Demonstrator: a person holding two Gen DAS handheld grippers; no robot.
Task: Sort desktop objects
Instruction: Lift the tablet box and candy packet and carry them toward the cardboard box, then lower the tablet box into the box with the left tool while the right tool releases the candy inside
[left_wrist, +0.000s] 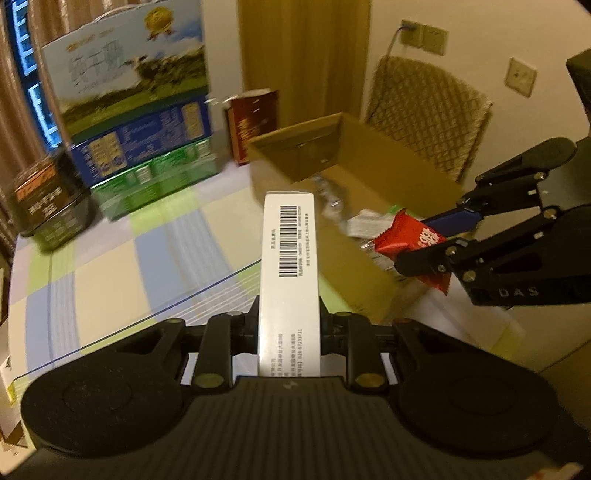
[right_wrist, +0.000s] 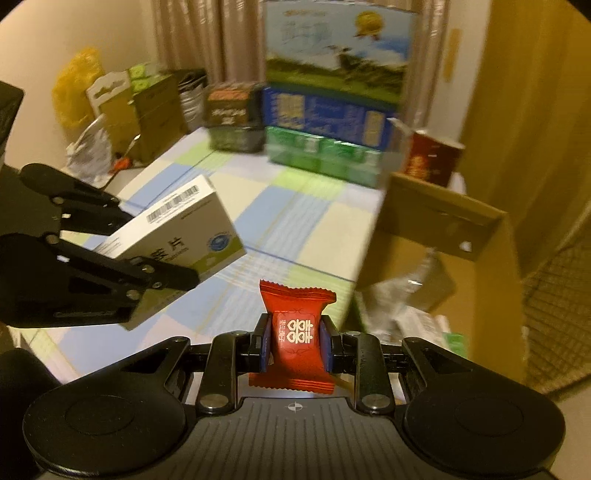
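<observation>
Left hand-held gripper (left_wrist: 288, 325) and right hand-held gripper (right_wrist: 295, 341) both clamped, tilted downward

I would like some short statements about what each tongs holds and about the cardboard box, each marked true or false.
1. The left tongs grip a white box with a barcode. True.
2. The right tongs are empty. False: they pinch a red candy packet.
3. The cardboard box is open at the top. True.
4. The cardboard box is empty. False: several packets already lie inside.
5. The tablecloth is plain red. False: it is checked in pale blue, green and cream.
</observation>
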